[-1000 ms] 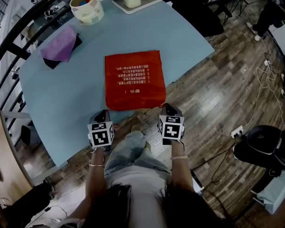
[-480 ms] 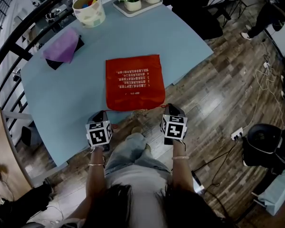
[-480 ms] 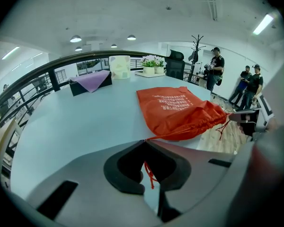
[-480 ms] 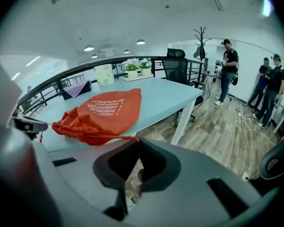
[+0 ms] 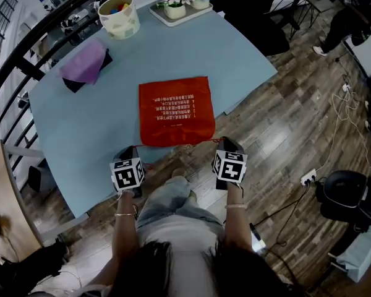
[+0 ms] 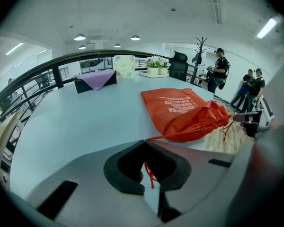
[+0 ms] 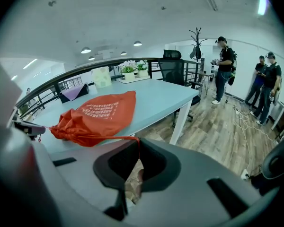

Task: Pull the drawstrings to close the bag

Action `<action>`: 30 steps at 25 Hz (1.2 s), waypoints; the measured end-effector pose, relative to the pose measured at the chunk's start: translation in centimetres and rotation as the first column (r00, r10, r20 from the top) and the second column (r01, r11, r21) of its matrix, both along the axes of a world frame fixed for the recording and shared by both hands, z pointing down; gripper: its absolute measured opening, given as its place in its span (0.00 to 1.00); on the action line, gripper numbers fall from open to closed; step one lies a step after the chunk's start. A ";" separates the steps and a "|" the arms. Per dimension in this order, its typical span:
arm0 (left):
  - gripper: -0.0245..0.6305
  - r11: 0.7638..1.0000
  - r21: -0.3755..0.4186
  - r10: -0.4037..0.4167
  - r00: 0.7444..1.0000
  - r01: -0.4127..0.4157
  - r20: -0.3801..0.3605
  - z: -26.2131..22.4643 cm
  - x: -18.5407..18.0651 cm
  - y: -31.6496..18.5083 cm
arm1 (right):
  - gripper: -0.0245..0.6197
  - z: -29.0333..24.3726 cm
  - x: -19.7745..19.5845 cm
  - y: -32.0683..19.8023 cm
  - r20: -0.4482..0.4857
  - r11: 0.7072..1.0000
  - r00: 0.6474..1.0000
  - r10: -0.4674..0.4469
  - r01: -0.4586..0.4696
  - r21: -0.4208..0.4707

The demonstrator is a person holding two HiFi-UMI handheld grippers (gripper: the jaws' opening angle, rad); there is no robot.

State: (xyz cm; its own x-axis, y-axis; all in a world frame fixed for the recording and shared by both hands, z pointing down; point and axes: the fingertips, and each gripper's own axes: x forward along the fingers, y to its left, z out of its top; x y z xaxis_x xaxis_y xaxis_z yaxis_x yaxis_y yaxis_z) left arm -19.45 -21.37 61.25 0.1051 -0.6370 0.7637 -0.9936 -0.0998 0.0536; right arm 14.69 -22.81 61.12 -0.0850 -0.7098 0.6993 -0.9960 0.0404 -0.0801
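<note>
A red drawstring bag [image 5: 176,110] with white print lies flat on the pale blue table [image 5: 80,122], its mouth toward me at the near edge. The mouth is bunched into gathers [image 6: 217,119]. A thin red drawstring [image 6: 157,137] runs taut from the mouth into my left gripper [image 6: 144,141], which is shut on it, with the string's loose end hanging below the jaws. The other drawstring [image 7: 116,137] runs from the gathered mouth [image 7: 61,129] into my right gripper [image 7: 138,139], also shut on it. In the head view the left gripper [image 5: 134,148] and right gripper [image 5: 221,141] flank the bag's mouth.
A purple cloth on a dark box [image 5: 83,64], a cream bucket [image 5: 119,17] and a tray of flower pots [image 5: 182,5] sit at the table's far side. Several people [image 7: 225,65] stand on the wood floor to the right, near cables [image 5: 352,85].
Both grippers have drawn a little farther apart, the right one more, with the drawstrings still held. The bag's near edge looks slightly more gathered.
</note>
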 end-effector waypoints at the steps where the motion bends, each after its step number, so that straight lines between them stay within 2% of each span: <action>1: 0.07 1.000 0.000 -0.002 1.000 0.002 0.000 0.0 -0.1 0.0 | 0.08 0.0 0.1 0.0 0.001 1.000 1.000 0.003 -0.003 0.001; 30: 0.07 0.996 -0.001 -0.089 0.996 0.089 -0.011 0.2 -3.9 -1.1 | 0.08 -0.4 2.0 -1.3 0.009 0.997 0.997 0.078 -0.078 0.005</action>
